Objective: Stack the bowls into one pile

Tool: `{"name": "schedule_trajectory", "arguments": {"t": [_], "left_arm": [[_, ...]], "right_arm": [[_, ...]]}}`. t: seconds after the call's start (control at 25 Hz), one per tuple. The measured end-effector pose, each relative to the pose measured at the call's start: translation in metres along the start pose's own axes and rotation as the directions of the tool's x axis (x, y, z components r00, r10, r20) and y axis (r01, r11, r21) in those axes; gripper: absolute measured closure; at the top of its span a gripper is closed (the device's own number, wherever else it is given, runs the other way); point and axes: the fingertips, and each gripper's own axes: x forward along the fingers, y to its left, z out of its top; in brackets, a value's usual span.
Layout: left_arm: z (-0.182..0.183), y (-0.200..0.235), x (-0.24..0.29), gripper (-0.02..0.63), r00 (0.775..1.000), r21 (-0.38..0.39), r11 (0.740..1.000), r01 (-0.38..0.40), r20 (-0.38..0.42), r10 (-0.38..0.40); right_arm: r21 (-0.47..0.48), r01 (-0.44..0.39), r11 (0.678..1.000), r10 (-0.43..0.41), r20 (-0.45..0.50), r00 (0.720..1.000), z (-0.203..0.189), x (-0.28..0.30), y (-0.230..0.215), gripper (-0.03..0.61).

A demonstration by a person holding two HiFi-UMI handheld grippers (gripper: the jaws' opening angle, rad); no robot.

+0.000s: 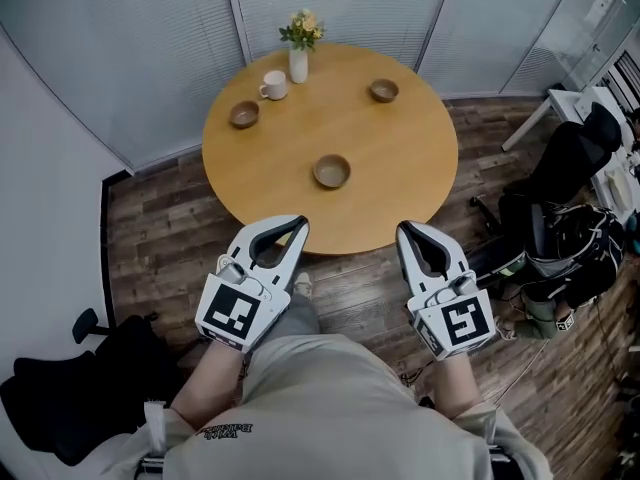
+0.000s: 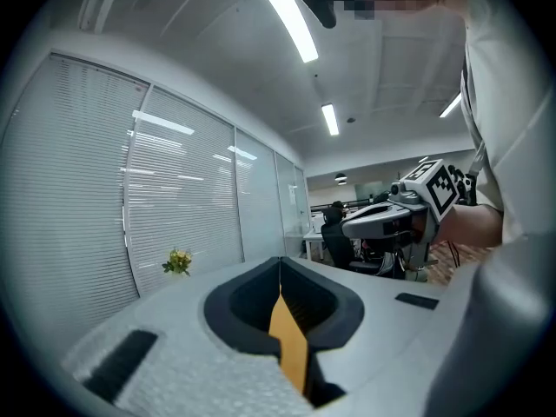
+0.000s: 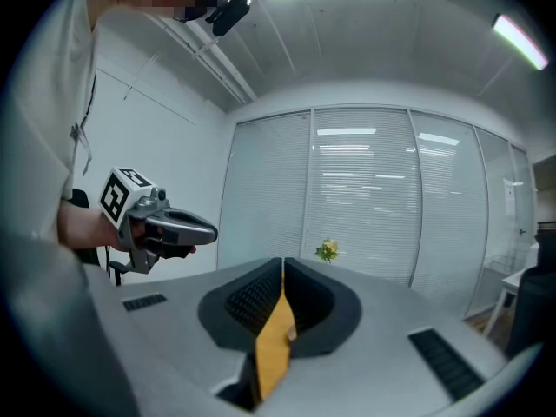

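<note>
Three brown bowls sit apart on the round wooden table point(image 1: 400, 193): one near the front middle point(image 1: 332, 171), one at the back left point(image 1: 244, 114), one at the back right point(image 1: 384, 90). My left gripper point(image 1: 300, 224) hangs just off the table's near edge, jaws shut and holding nothing. My right gripper point(image 1: 405, 231) is level with it to the right, also shut and empty. In the left gripper view the closed jaws point(image 2: 280, 266) point up over the table, with the right gripper point(image 2: 391, 220) alongside. The right gripper view shows its closed jaws point(image 3: 282, 266) and the left gripper point(image 3: 165, 226).
A white mug point(image 1: 274, 85) and a white vase of flowers point(image 1: 299, 58) stand at the table's back. A black office chair point(image 1: 560, 168) and bags crowd the right side. Another black chair point(image 1: 70, 388) is at lower left. Glass walls with blinds close in behind.
</note>
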Motion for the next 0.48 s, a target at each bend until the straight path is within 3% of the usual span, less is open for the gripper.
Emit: {"name": "schedule_trajectory", "arguments": {"t": [0.2,0.48], "left_arm": [[-0.002,0.041,0.028,0.592,1.000,0.027,0.999,0.025,-0.005,-0.025],[0.001,0.092,0.072,0.592,0.998,0.007,0.998,0.065,-0.019,-0.064]], "right_arm": [[0.006,0.017,1.000,-0.017,-0.020,1.000,0.001,0.042,-0.021,0.546],[0.017,0.050,0.999,-0.050,-0.033,0.998,0.008,0.099,-0.055,0.546]]}}
